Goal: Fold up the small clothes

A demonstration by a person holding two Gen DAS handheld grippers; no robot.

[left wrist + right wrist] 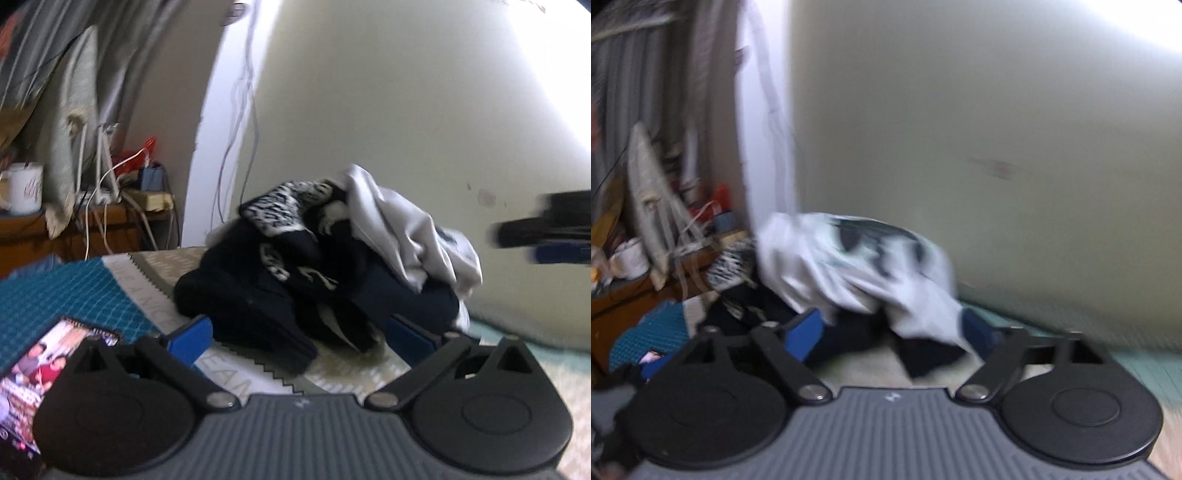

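A heap of small clothes lies on the bed by the wall: a dark navy garment point(240, 295) in front, a black-and-white patterned piece point(284, 206) on top, and a white garment point(391, 221) on the right. My left gripper point(300, 338) is open, and the navy garment's edge lies between its blue pads point(190, 338) without being pinched. My right gripper point(517, 240) shows blurred at the right edge. In the right wrist view the right gripper point(893, 332) has its jaws apart, with the white garment point(849, 266) hanging down between them. Blur hides whether cloth touches the pads.
A teal quilted cover point(55, 295) lies at the left, with a screen showing a picture point(40, 369) on it. Beyond it a wooden side table point(122, 218) carries a white mug point(26, 188), cables and clutter. A pale wall point(406, 110) stands directly behind the heap.
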